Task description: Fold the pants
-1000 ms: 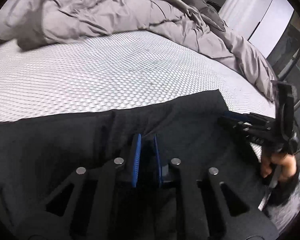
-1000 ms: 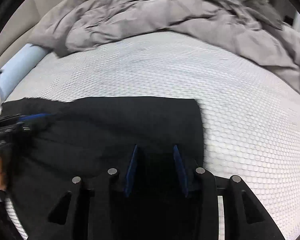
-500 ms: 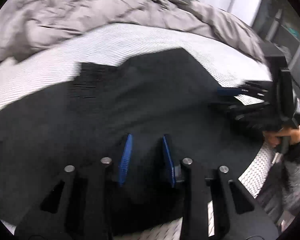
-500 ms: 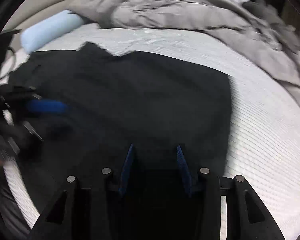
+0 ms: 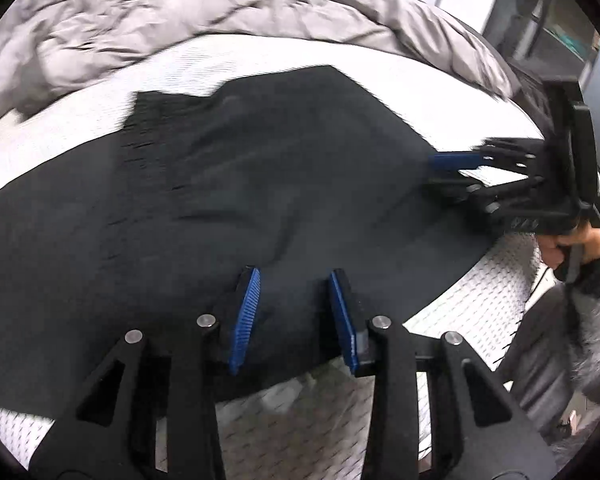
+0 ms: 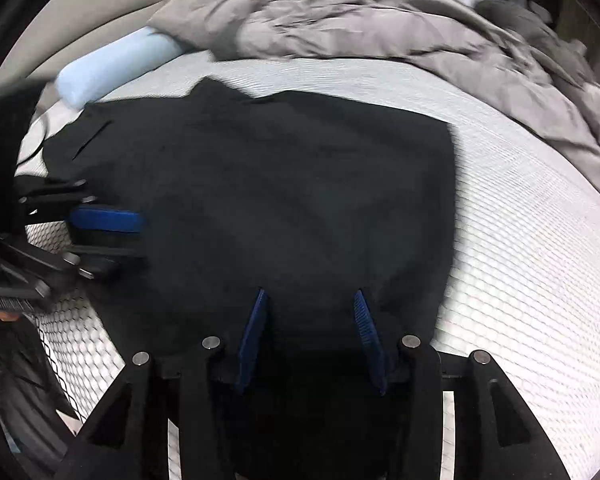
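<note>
Black pants [image 5: 228, 184] lie folded flat on a white mesh mattress [image 5: 284, 52]; they also show in the right wrist view [image 6: 284, 184]. My left gripper [image 5: 294, 280] is open, jaws apart, over the near edge of the pants, holding nothing. My right gripper [image 6: 310, 300] is open over the pants' near edge, empty. The right gripper also appears at the right of the left wrist view [image 5: 452, 172], open at the pants' right edge. The left gripper appears at the left of the right wrist view [image 6: 108, 236], open at the pants' left edge.
A crumpled grey duvet [image 5: 180, 16] is heaped along the far side of the bed, also in the right wrist view [image 6: 380, 20]. A light blue bolster [image 6: 112, 68] lies at the far left. White mattress [image 6: 520, 240] extends to the right. Dark furniture [image 5: 548, 28] stands beyond the bed.
My left gripper was shut on the pants and has opened, letting go. Both grippers pulled back toward the near edge, and more of the folded pants shows.
</note>
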The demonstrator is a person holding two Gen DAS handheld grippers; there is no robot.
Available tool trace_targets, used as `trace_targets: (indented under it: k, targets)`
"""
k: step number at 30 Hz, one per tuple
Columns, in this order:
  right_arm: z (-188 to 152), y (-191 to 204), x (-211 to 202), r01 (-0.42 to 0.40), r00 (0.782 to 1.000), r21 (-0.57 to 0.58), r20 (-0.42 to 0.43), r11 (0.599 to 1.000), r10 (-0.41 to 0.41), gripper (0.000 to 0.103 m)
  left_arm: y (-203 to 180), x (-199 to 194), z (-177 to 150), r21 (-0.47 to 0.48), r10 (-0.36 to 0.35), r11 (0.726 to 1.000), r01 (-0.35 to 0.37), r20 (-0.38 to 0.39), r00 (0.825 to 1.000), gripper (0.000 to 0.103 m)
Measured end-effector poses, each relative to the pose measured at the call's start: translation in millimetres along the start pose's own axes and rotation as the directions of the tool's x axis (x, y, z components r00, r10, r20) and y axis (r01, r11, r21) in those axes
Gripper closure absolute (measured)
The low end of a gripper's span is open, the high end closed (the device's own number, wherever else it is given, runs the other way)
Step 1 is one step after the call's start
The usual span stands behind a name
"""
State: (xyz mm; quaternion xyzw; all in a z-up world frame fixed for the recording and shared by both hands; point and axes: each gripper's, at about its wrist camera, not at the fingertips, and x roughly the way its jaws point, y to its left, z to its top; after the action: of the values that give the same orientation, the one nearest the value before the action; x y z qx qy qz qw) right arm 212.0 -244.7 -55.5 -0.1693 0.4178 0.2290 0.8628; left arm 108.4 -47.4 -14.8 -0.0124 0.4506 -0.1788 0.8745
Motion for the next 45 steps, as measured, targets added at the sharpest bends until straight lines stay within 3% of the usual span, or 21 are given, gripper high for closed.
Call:
trace_targets:
  k: [3,6,7,9,11,13,19,25,27,30,32,36,38,39,40,43,45]
  targets:
    - [-11,-13,-10,0.006,1.0,0.024,0.025,1.0,-0.006,0.058,12,-18,-1,-0.075,0.022,0.997,-0.017,0.057,0.998,0.068]
    - [-10,-3,-19,-0.071,0.996,0.054,0.063,0.996,0.067,0.057,-4,-24,6,-0.031,-0.011,0.999,0.015,0.103,0.995,0.063]
    - [-9,7,-22,-0.123,0.989,0.041,0.082,0.992,0.119,0.057,-12,-18,8,-0.014,-0.031,0.999,0.032,0.088,0.996,0.062]
    - [-7,26,-19,-0.152,0.985,-0.004,0.081,0.988,0.151,0.057,-29,2,7,0.048,-0.06,0.997,0.059,0.013,0.998,0.062]
    - [-10,44,-6,-0.112,0.993,-0.082,0.036,0.99,0.115,0.057,-39,9,-1,0.125,-0.001,0.992,0.002,-0.008,1.0,0.062]
    - [-19,41,-3,-0.062,0.997,-0.123,0.028,0.99,0.066,0.057,-35,1,-8,0.143,0.018,0.99,-0.018,0.0,1.0,0.062]
    - [-43,-26,-18,-0.061,0.997,0.111,0.062,0.992,0.055,0.056,12,-24,-22,0.017,0.018,1.0,-0.018,0.022,1.0,0.061]
    - [-44,-23,-20,-0.022,0.998,0.092,0.053,0.996,0.017,0.049,10,-27,-19,0.028,0.037,0.999,-0.037,0.032,0.999,0.061]
    - [-44,-27,-27,-0.043,0.997,0.106,0.069,0.993,0.036,0.049,14,-33,-14,-0.01,0.042,0.999,-0.041,0.057,0.998,0.061]
    - [-43,-46,-39,-0.122,0.987,0.219,0.128,0.968,0.095,0.048,36,-43,-9,-0.123,0.051,0.992,-0.039,0.097,0.994,0.056]
    - [-41,-55,-33,-0.17,0.982,0.274,0.125,0.947,0.14,0.048,51,-45,-7,-0.192,0.085,0.979,-0.061,0.117,0.99,0.055]
    - [-48,-68,-13,-0.241,0.97,0.367,0.081,0.898,0.228,0.048,61,-33,-6,-0.214,0.109,0.973,-0.09,0.082,0.991,0.055]
    - [-51,-70,-12,-0.308,0.951,0.387,0.119,0.869,0.284,0.053,57,-30,-7,-0.186,0.132,0.976,-0.116,0.079,0.988,0.055]
    - [-53,-69,-12,-0.341,0.94,0.387,0.14,0.857,0.311,0.08,52,-28,-6,-0.172,0.147,0.976,-0.132,0.074,0.986,0.055]
    - [-52,-69,-15,-0.345,0.938,0.387,0.157,0.855,0.308,0.087,49,-26,-6,-0.167,0.155,0.976,-0.142,0.071,0.985,0.055]
    - [-51,-65,-35,-0.381,0.921,0.342,0.216,0.859,0.323,0.092,46,-24,-7,-0.158,0.167,0.975,-0.155,0.064,0.984,0.055]
    - [-52,-64,-35,-0.375,0.925,0.348,0.199,0.859,0.323,0.092,47,-23,-6,-0.156,0.161,0.976,-0.149,0.064,0.985,0.055]
